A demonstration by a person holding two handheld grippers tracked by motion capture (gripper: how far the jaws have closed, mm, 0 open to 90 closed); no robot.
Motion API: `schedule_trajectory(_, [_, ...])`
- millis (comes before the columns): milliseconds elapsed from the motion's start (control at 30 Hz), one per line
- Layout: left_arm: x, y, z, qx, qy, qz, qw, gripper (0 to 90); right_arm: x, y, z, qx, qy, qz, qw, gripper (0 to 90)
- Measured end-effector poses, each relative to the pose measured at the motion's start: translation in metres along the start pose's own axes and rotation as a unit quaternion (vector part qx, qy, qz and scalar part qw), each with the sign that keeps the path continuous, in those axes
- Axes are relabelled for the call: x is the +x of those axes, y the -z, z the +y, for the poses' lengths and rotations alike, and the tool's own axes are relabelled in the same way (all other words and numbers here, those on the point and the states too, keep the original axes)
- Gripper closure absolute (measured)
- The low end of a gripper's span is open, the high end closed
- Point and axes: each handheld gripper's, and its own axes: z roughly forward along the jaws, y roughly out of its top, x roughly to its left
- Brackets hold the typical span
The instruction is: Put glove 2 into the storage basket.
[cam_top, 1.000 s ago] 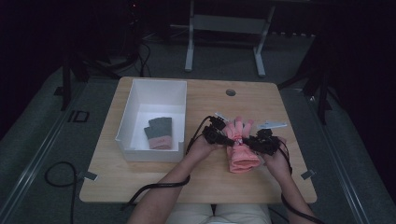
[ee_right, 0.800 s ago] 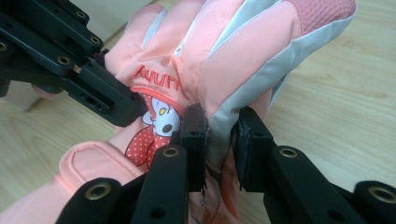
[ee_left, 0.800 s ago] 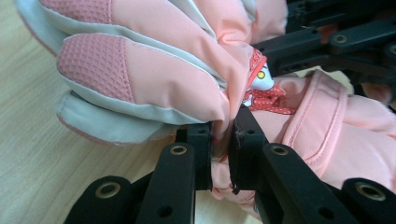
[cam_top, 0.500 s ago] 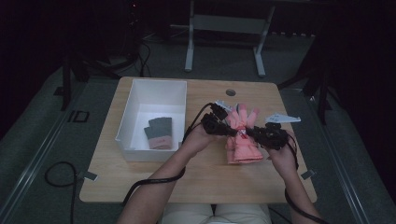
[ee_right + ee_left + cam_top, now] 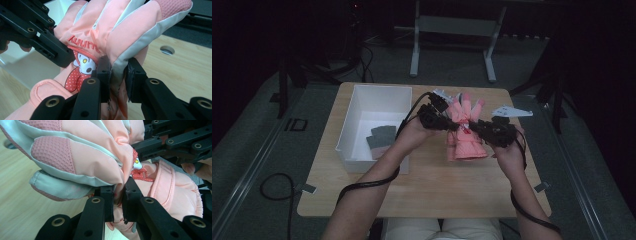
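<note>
Here the left gripper (image 5: 451, 125) and right gripper (image 5: 474, 129) both pinch the puffy pink padded glove (image 5: 465, 135) tight above the wooden table (image 5: 422, 195).

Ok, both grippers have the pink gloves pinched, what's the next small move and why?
Probably carry the gloves sideways toward the white bin at the person's left. The left gripper and right gripper are each shut on the fabric, the pair looks bunched together between them, and a dark pair already lies in that bin, which suggests finished pairs go there.
</note>
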Motion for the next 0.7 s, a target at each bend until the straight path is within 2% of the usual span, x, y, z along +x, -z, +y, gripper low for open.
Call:
schedule_trajectory(33, [0.000,0.008,0.002,-0.002,0.001,0.005,1.0000,81.1,0.003,-0.001,0.007,-0.005,0.003,0.002,1.0000,75.5])
schedule_trajectory(67, [0.000,0.008,0.002,-0.002,0.001,0.005,1.0000,81.0,0.003,-0.001,0.007,-0.005,0.003,0.002,1.0000,75.5])
schedule_trajectory(100, [0.001,0.016,0.003,-0.004,0.002,0.007,1.0000,81.1,0.007,-0.002,0.013,-0.008,0.004,0.005,0.9999,75.5])
schedule_trajectory(133, [0.001,0.016,0.003,-0.004,0.002,0.007,1.0000,81.1,0.007,-0.002,0.013,-0.008,0.004,0.005,0.9999,75.5])
schedule_trajectory(433, [0.006,0.054,0.007,-0.011,0.002,0.029,0.9995,81.1,0.025,-0.008,0.040,-0.021,0.016,0.015,0.9995,75.4])
schedule_trajectory(533, [0.008,0.067,0.008,-0.010,0.002,0.036,0.9993,81.1,0.033,-0.012,0.051,-0.025,0.021,0.021,0.9993,75.4])
schedule_trajectory(567, [0.011,0.077,0.007,-0.012,0.003,0.039,0.9992,81.0,0.039,-0.015,0.058,-0.029,0.023,0.022,0.9991,75.4])
schedule_trajectory(667, [0.012,0.085,0.007,-0.013,0.003,0.045,0.9989,81.1,0.041,-0.016,0.060,-0.029,0.026,0.024,0.9990,75.4])
schedule_trajectory(700, [0.013,0.092,0.006,-0.011,0.002,0.051,0.9986,81.1,0.046,-0.019,0.065,-0.032,0.027,0.028,0.9987,75.3])
